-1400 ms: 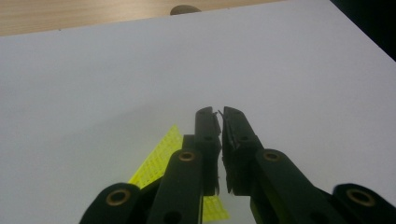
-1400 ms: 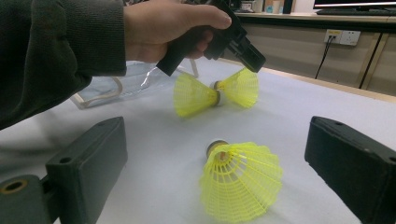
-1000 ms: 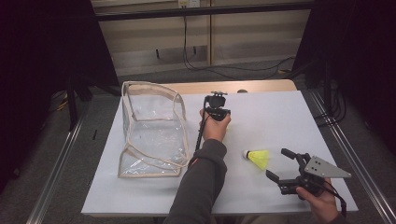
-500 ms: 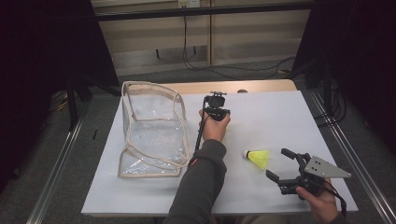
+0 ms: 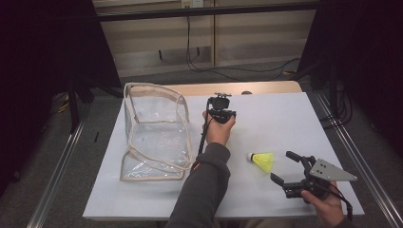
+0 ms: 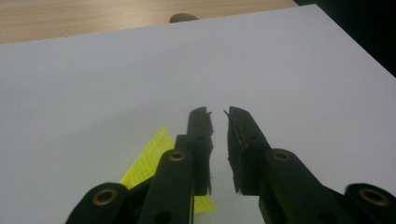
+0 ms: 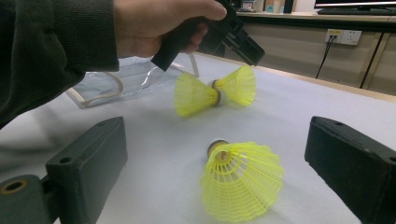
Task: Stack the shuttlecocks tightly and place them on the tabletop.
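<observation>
Left tool (image 5: 221, 110): held over the middle of the desk; its jaws have just been opening and stand a narrow gap apart, with nothing between them. A yellow shuttlecock (image 6: 154, 163) lies under them; contact can't be made out.
Right tool (image 5: 289, 167): jaws spread wide and gripping nothing, near the desk's front right corner, a second shuttlecock (image 5: 262, 161) lying just ahead of them.
Pair by left tool (image 7: 215, 92): two shuttlecocks, cork to cork, apparently touching.
Bag (image 5: 154, 133): clear plastic, cream-trimmed, open, left of the left hand; seemingly holds nothing.
Desk (image 5: 280, 114): white sheet over wood.
Room: dark curtains, cables along the back wall.
</observation>
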A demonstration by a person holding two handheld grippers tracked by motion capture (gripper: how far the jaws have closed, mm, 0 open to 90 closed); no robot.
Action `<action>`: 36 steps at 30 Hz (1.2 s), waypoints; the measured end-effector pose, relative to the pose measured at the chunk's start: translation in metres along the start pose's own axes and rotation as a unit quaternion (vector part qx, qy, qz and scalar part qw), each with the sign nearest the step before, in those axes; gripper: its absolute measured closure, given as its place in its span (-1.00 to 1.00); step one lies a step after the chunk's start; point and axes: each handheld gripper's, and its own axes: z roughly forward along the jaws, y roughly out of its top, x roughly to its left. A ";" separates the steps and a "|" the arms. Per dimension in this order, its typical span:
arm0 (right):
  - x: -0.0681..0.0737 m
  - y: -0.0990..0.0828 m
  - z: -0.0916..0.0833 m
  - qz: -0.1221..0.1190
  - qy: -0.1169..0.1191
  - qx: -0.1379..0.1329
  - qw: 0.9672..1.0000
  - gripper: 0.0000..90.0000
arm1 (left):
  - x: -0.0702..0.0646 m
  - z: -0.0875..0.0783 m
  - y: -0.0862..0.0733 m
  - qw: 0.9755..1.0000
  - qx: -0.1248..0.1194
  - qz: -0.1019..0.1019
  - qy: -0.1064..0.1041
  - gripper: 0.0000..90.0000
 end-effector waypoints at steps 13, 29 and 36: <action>0.001 0.000 0.000 0.002 -0.002 0.004 1.000 -0.88 | -0.012 -0.021 -0.007 0.999 -0.008 -0.003 -0.040 -0.06; 0.001 0.000 -0.001 0.003 -0.002 0.006 1.000 -0.89 | -0.028 -0.036 -0.022 0.996 -0.003 0.019 -0.086 -0.63; 0.001 -0.001 -0.002 0.001 -0.004 0.006 1.000 -0.89 | -0.038 -0.045 -0.029 0.994 -0.009 0.035 -0.103 -0.73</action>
